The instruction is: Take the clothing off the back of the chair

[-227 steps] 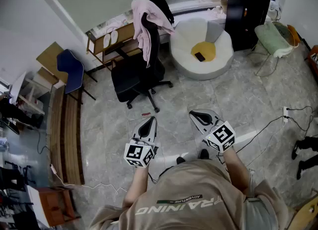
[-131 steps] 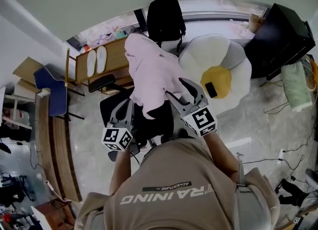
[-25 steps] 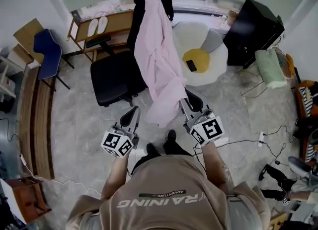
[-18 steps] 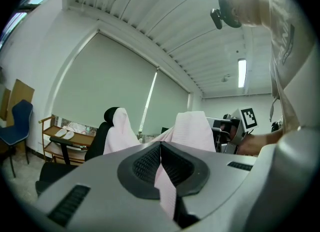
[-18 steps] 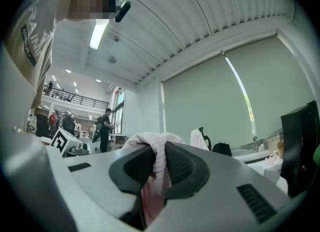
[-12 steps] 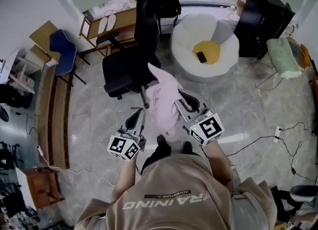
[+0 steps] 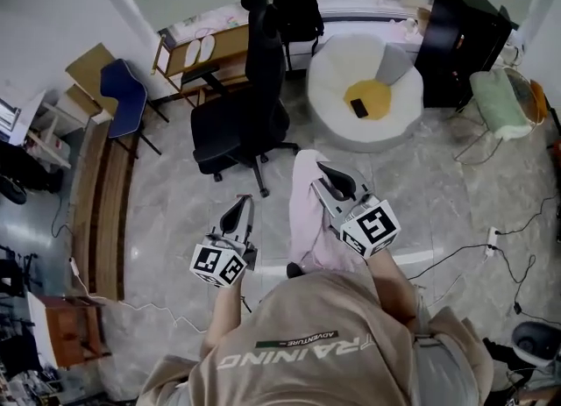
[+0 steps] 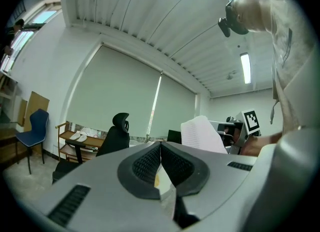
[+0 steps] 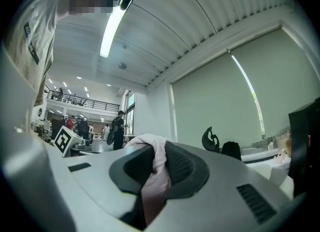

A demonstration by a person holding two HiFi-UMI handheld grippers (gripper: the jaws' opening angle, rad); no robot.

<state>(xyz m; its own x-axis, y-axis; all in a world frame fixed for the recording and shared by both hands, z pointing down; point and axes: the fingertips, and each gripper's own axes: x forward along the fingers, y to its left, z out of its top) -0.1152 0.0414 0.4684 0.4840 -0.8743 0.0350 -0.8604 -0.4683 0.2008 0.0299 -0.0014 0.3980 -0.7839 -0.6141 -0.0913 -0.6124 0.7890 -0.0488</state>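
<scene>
Well clear of the chair, but only just held

Fingers of the right gripper clamp one fold of the soft pink cloth garment. The left gripper has its fingers together, empty. Dangling off the black office chair, it may slip or get trodden underfoot.

Probably an office: swivel chair, wooden desk, black cabinet.

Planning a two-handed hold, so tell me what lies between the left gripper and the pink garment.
Nothing but bare grey floor, as the head view shows; the left gripper is apart from the pink garment, which hangs in the right gripper.
</scene>
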